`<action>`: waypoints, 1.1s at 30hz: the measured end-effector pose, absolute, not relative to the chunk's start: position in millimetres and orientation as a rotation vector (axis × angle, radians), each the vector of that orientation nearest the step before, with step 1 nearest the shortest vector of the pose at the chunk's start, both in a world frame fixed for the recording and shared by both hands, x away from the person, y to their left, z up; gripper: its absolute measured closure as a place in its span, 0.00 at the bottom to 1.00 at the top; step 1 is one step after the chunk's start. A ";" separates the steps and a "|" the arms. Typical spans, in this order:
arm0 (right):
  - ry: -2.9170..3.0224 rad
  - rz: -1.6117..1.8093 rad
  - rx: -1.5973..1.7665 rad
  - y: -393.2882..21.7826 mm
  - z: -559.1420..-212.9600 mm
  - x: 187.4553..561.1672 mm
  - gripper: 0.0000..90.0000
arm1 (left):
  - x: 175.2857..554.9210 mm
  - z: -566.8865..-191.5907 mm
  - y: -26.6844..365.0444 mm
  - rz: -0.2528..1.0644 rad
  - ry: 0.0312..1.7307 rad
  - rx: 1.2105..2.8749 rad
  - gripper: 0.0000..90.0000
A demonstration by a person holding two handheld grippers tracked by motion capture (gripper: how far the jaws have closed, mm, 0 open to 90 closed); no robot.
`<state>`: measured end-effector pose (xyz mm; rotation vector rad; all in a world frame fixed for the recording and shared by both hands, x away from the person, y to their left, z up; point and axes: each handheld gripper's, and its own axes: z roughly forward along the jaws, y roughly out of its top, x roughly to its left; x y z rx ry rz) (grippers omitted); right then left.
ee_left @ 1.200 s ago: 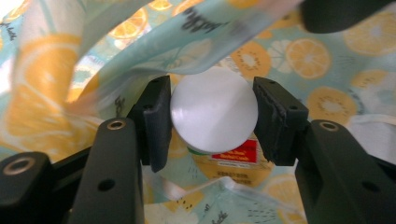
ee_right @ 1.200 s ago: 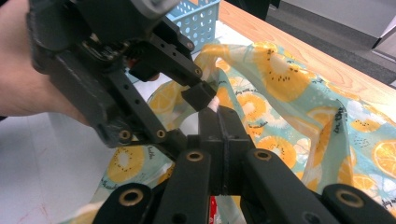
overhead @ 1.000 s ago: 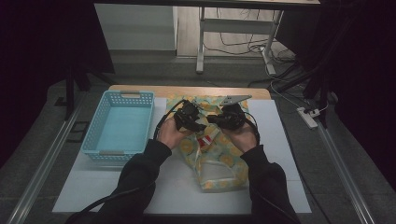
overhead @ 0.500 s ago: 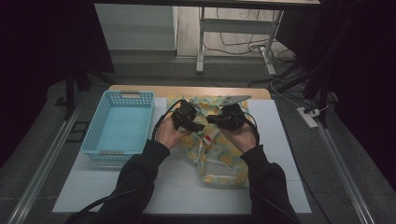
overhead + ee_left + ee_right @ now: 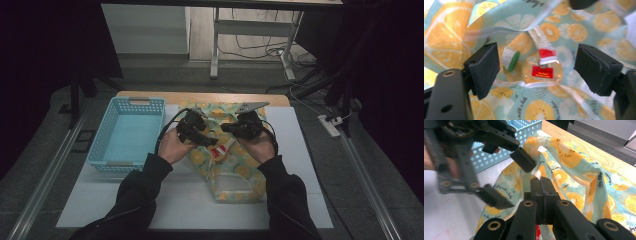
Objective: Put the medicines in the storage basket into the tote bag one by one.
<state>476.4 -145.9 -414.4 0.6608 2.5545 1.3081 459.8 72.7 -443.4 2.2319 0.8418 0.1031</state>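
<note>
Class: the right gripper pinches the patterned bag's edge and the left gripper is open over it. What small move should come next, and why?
Probably draw the left gripper back: its jaws, just opened, hold nothing, and the tube lies in the bag, whose edge the right gripper pinches.

A lab-style recording station, dim around the edges: a wooden tabletop point(image 5: 150, 95) topped by a white board point(image 5: 180, 205), metal rails point(image 5: 45, 185) on a grey carpeted floor point(image 5: 35, 150), loose cables point(image 5: 260, 50), a power strip point(image 5: 330, 126) and a bare metal frame stand point(image 5: 215, 45) behind.
</note>
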 end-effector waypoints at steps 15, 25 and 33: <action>2.563 1.306 0.657 -145.8 -413.8 475.5 1.00 | 423.8 -439.9 85.3 0.059 0.743 2.209 0.03; 2.573 1.304 0.648 -145.2 -413.5 474.3 1.00 | 406.1 -446.1 100.5 0.040 0.725 2.165 0.00; 2.574 1.305 0.645 -145.1 -413.7 474.1 1.00 | 389.8 -450.3 110.5 0.062 0.717 2.139 0.01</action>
